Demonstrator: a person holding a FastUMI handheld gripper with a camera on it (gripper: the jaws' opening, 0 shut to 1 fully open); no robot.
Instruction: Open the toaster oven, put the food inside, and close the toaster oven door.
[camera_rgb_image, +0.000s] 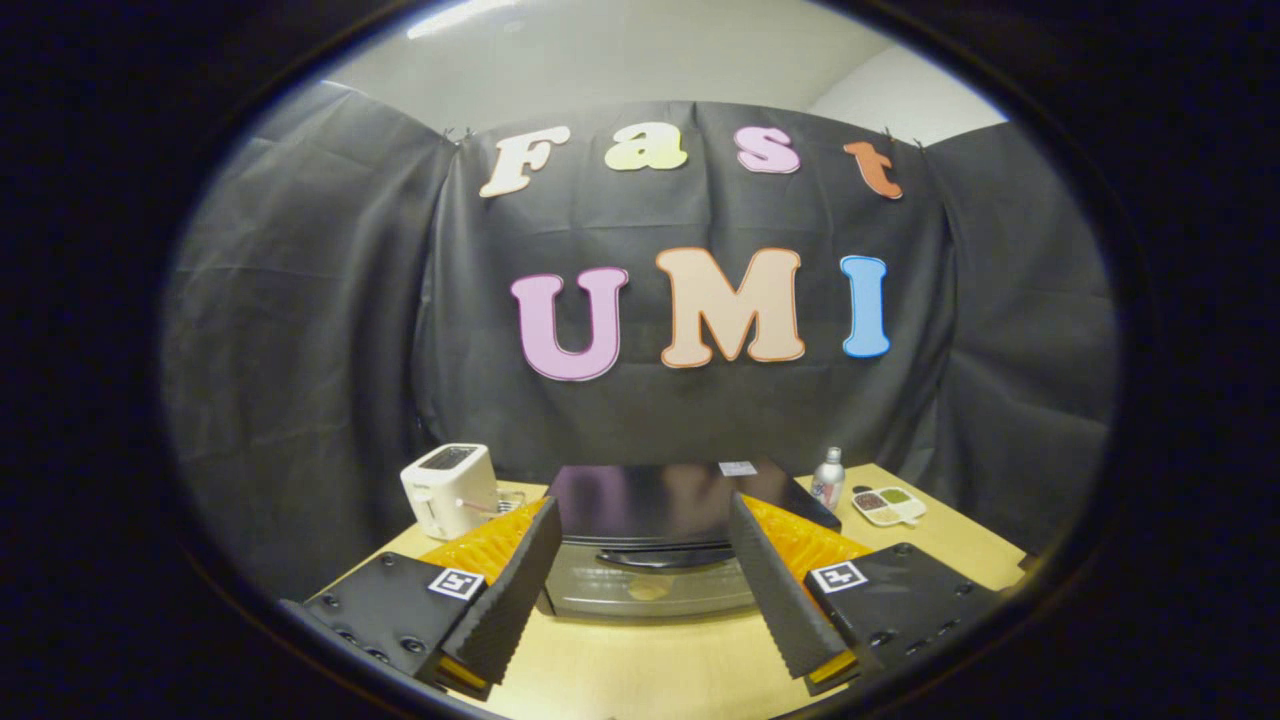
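Note:
A dark toaster oven (650, 500) stands on the wooden table (640, 660), just beyond my fingers. Its glass door (650, 590) is shut, with a dark curved handle (665, 557) across the top of the door. Something pale and round shows dimly through the glass. My gripper (640, 570) is open, its fingers spread wide on either side of the oven's front, held above the table and touching nothing.
A white pop-up toaster (450, 488) sits left of the oven near the back. Right of the oven stand a small silver can (828, 478) and a white divided dish (888, 504) with small portions. Black cloth walls close in behind the table.

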